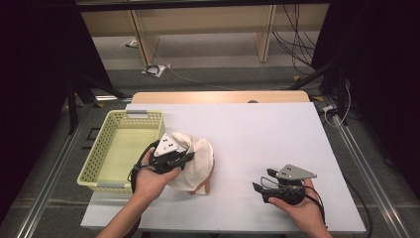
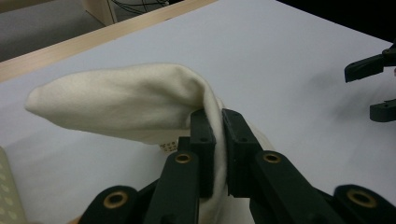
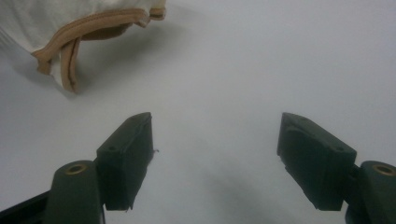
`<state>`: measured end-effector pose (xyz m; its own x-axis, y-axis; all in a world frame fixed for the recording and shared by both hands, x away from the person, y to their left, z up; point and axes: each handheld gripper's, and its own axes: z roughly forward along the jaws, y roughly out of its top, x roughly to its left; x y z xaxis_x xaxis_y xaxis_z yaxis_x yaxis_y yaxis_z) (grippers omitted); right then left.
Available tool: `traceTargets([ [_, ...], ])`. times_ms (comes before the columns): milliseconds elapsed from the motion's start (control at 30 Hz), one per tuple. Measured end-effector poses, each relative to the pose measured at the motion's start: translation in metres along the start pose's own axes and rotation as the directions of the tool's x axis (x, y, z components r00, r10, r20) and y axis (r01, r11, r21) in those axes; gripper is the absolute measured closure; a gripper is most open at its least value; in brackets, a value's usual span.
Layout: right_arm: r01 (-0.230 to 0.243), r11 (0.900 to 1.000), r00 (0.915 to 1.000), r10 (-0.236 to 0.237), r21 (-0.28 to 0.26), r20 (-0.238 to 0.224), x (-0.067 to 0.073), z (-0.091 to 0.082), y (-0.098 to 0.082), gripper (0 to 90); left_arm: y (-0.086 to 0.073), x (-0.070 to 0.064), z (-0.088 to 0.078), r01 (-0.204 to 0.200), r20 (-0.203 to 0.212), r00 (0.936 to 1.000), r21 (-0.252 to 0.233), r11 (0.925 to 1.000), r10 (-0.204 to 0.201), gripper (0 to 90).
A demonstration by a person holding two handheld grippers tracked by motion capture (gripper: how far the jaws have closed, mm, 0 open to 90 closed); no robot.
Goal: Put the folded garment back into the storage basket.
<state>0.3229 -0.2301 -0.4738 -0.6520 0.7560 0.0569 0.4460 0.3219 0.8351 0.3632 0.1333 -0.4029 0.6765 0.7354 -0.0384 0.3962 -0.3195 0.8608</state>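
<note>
A cream cloth (image 1: pixel 198 161) with a tan trimmed edge (image 3: pixel 70 42) is bunched up on the white table, just right of the basket. My left gripper (image 1: pixel 184 159) is shut on a fold of this cloth (image 2: pixel 140 100); the fabric is pinched between the two black pads (image 2: pixel 204 140) and lifted a little off the table. My right gripper (image 1: pixel 262 180) sits low at the front right of the table, open, with nothing between its fingers (image 3: pixel 126 154). It points left toward the cloth, well apart from it.
A pale yellow plastic basket (image 1: pixel 99 158) stands at the table's left edge, close to my left hand. The white table top (image 1: pixel 257 129) stretches back to a wooden edge strip. Cables and shelving legs are on the floor beyond.
</note>
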Motion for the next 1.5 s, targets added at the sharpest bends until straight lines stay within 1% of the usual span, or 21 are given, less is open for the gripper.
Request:
traceTargets([
  [567,0.001,1.0,1.0,-0.001,0.0,0.0,0.0,0.0,0.0,27.9,0.001,0.005,-0.003,0.001,-0.008,1.0,-0.01,1.0,-0.001,83.3],
  [1500,-0.001,1.0,1.0,0.001,-0.003,0.001,0.0,0.0,0.0,27.8,0.006,0.012,-0.012,0.012,-0.027,0.9995,-0.045,0.9989,-0.013,83.3],
])
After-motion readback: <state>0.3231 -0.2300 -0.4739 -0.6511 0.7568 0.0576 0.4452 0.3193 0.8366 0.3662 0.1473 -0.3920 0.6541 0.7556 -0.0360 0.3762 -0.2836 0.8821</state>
